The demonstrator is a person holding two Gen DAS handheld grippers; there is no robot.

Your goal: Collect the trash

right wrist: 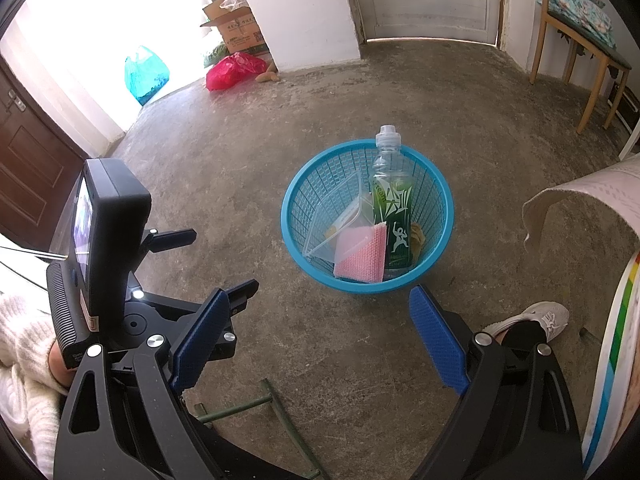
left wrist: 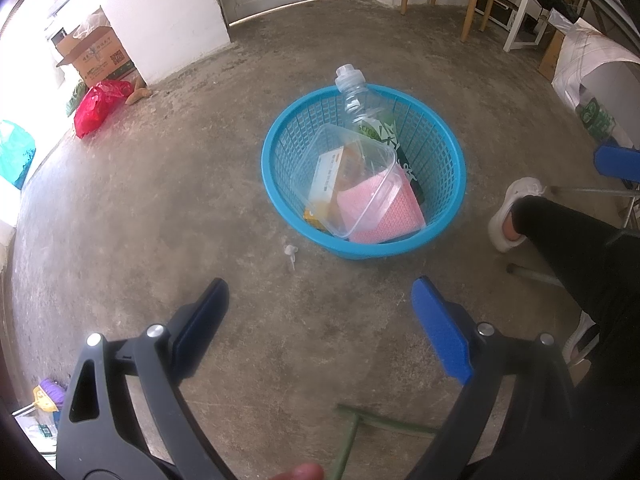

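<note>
Both hand-held grippers are held with jaws spread wide and nothing between them: the left hand-held gripper (left wrist: 320,312) and the right hand-held gripper (right wrist: 332,320) hang above bare concrete floor (left wrist: 160,208). Beyond them stands the blue basket (left wrist: 452,184), already loaded with a plastic bottle (left wrist: 354,96), a clear container (left wrist: 360,176) and a pink cloth (left wrist: 396,216). One small white scrap (left wrist: 290,252) is seen on the floor just left of the basket's near side. It is probably the next pickup; being small and flat, it should be approached low, pinched at the fingertips, and released over the basket.
</note>
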